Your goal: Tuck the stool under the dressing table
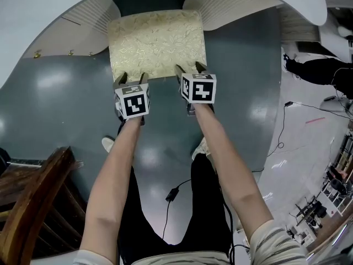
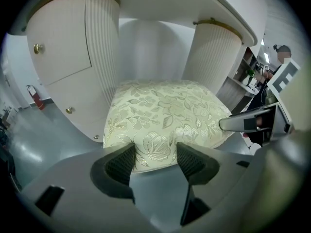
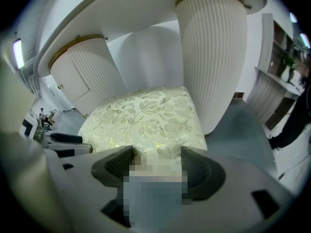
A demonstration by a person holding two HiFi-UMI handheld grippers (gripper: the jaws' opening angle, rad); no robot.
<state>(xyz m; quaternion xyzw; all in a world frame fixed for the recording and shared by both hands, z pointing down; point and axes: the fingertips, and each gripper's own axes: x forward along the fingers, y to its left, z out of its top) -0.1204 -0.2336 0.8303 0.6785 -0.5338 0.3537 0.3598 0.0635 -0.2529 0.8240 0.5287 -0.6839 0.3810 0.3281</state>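
Brocade stool (image 1: 157, 40) edge: we are reaching straight-armed, left claw (image 1: 132, 76) and right claw (image 1: 190, 68) spread open there. Grey floor (image 1: 55, 104) is lying beneath the dressing table (image 1: 55, 10).

Striped short sleeves (image 1: 274, 245); black trousers (image 1: 207, 203)

Glossy grey floor (image 1: 66, 93) w/ cream stool (image 1: 157, 43), dressing table (image 1: 88, 18) pedestals, black cable (image 1: 172, 194), wooden chair (image 1: 33, 197).

You've got glossy grey floor (image 1: 66, 109) beneath you, dark wooden chair (image 1: 33, 203) lower left, black cable (image 1: 172, 194) bottom centre, pale flooring (image 1: 309, 148) right.
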